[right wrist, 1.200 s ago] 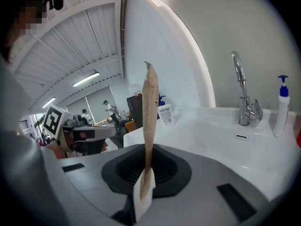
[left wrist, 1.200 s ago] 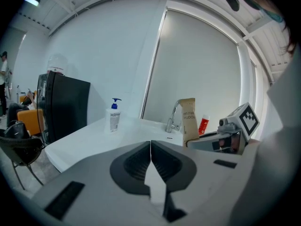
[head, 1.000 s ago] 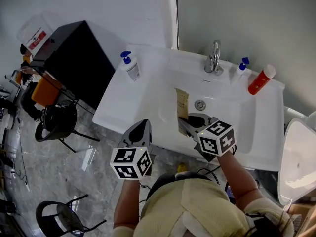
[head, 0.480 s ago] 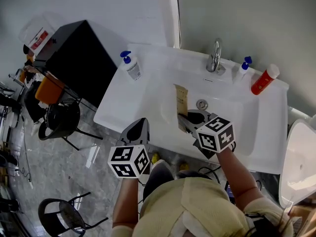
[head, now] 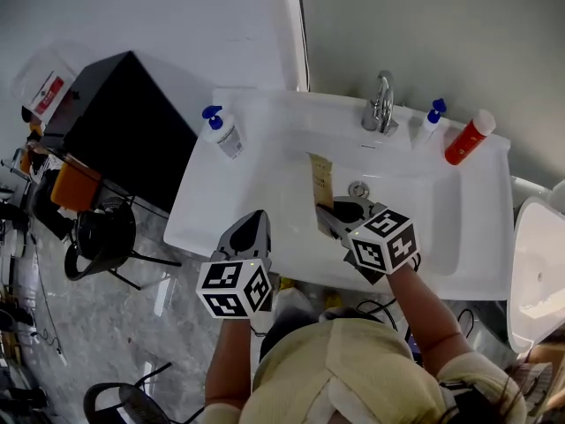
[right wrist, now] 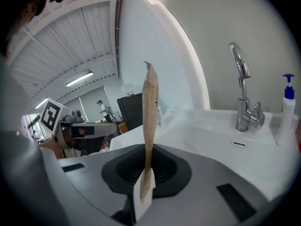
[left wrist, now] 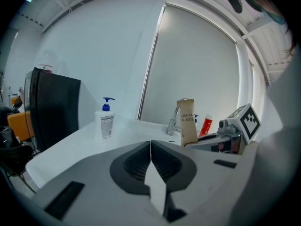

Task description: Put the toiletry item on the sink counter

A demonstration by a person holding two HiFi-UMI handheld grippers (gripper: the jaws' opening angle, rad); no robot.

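Observation:
A flat brown paper toothbrush packet (head: 320,184) stands out over the white basin, and my right gripper (head: 329,217) is shut on its near end. In the right gripper view the packet (right wrist: 149,112) shows edge-on, rising upright from between the pads. The left gripper view shows the packet's (left wrist: 187,121) printed face beside the faucet. My left gripper (head: 256,225) hangs in front of the sink's near left edge, shut with nothing in it; its jaws (left wrist: 150,147) meet in a thin line.
The sink counter (head: 463,228) carries a pump soap bottle (head: 221,132) at the back left, a chrome faucet (head: 380,104), a small blue-capped pump bottle (head: 429,120) and a red bottle (head: 466,138) at the back right. A black cabinet (head: 115,122) stands left, a toilet (head: 534,272) right.
The packet stays clamped in the right gripper over the basin. Both grippers keep nearly the same places; only the head view has shifted a little.

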